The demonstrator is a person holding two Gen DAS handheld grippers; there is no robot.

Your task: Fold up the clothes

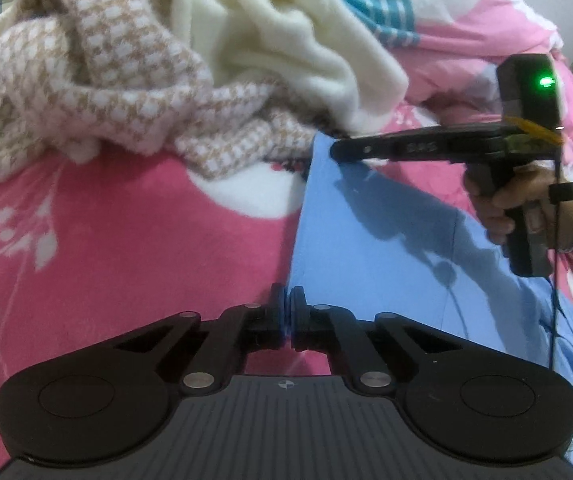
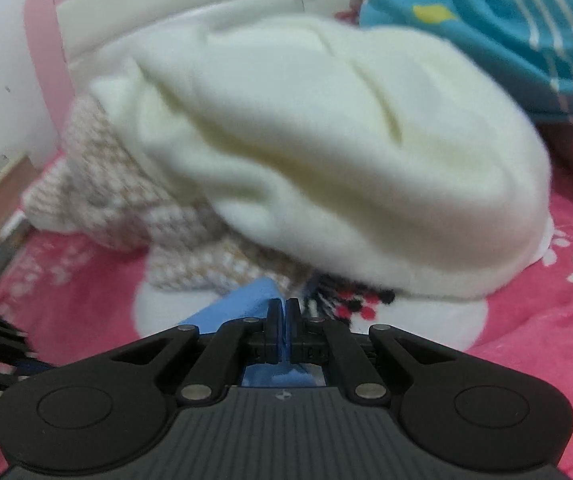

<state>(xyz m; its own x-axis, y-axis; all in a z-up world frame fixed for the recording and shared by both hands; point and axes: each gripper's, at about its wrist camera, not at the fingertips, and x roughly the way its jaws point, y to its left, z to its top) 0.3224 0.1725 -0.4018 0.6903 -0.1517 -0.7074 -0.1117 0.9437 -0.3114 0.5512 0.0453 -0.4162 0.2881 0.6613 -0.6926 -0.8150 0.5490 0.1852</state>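
Left gripper (image 1: 287, 312): pinched tight on the blue garment (image 1: 370, 240) edge.
Right gripper (image 2: 282, 320): clamped on its far corner.
Blue garment: stretched over the pink floral bedspread (image 1: 126, 240), beside the cream fleece (image 2: 306, 140).
Writing: embossed gripper marking, unreadable.

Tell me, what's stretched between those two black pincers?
A blue garment. In the left wrist view, the left gripper pinches its near edge and the right gripper its far corner.
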